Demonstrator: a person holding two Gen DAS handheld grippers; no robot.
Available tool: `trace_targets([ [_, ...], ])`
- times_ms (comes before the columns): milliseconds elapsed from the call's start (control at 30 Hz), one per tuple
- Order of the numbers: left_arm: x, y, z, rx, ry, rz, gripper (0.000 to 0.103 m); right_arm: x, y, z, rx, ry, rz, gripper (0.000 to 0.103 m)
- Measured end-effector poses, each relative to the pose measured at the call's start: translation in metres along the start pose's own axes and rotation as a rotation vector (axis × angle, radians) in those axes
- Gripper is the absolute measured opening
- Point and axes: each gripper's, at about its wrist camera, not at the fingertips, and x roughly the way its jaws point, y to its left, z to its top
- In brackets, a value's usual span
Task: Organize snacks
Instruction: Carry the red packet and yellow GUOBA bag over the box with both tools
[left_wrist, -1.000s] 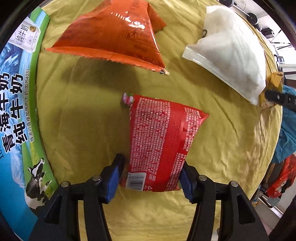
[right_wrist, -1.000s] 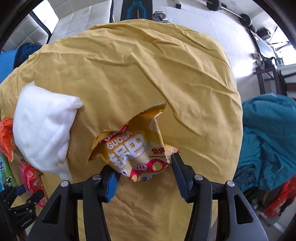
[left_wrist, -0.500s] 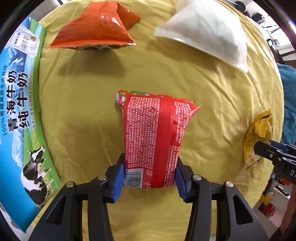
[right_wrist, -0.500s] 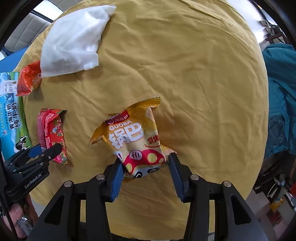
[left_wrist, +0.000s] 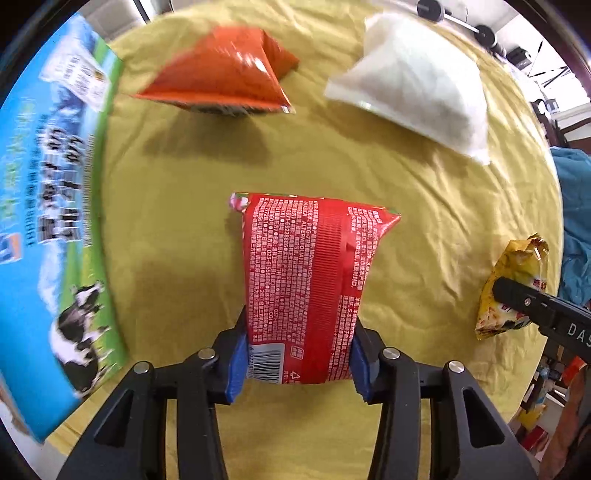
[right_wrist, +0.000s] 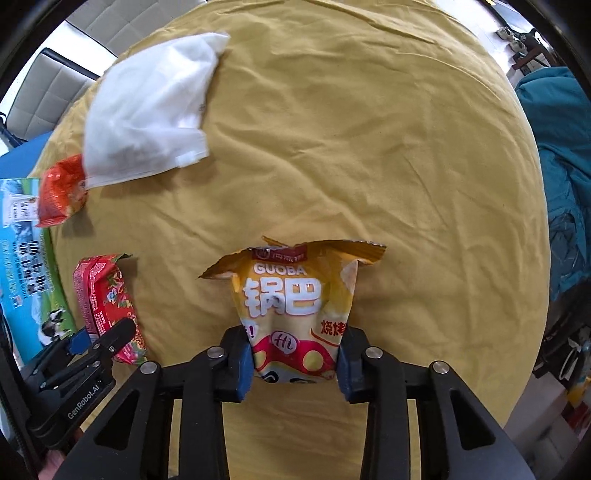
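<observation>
In the left wrist view my left gripper (left_wrist: 297, 365) is shut on the bottom of a red snack packet (left_wrist: 306, 280), which hangs lifted over the yellow cloth (left_wrist: 177, 236). My right gripper (right_wrist: 295, 363) is shut on the lower end of a yellow GUOBA snack bag (right_wrist: 291, 295), its blue pads pressing both sides. The right wrist view shows the red packet (right_wrist: 105, 302) at the left with the left gripper (right_wrist: 99, 341) on it. The left wrist view shows the yellow bag (left_wrist: 513, 284) at the far right with the right gripper's black finger (left_wrist: 539, 310) across it.
An orange snack bag (left_wrist: 225, 74) and a white bag (left_wrist: 417, 85) lie at the far side of the cloth. A blue and green milk carton box (left_wrist: 48, 206) lies along the left edge. A teal cloth (right_wrist: 557, 177) hangs off to the right beyond the table's rim.
Both grippers closed from loosely around their bags to pressing on them. The red packet rose off the cloth, and the yellow bag turned upright between the right pads.
</observation>
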Motion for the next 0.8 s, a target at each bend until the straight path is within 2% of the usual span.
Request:
trace_targets([
  [267,-0.062,0.017,-0.035,-0.029,-0.142,-0.043,0.043,-0.049,0.038,-0.036,-0.033,-0.080,0.075,0.036],
  [367,-0.097,0.029,-0.048,-0.037,-0.209,-0.049,0.043,-0.073,0.066,-0.046,-0.053,-0.110,0.100,0.036],
  [433,-0.123,0.037,-0.049,-0.039,-0.247,-0.047,0.043,-0.081,0.069,-0.058,-0.070,-0.125,0.115,0.036],
  [600,-0.170,0.068,-0.058,-0.046,-0.325,-0.039,0.042,-0.110,0.107,-0.083,-0.138,-0.162,0.134,0.036],
  [700,-0.193,0.088,-0.063,-0.045,-0.365,-0.035,0.042,-0.127,0.130,-0.112,-0.184,-0.187,0.143,0.036],
  [800,-0.210,0.113,-0.063,-0.050,-0.398,-0.030,0.042,-0.141,0.157,-0.122,-0.224,-0.205,0.155,0.036],
])
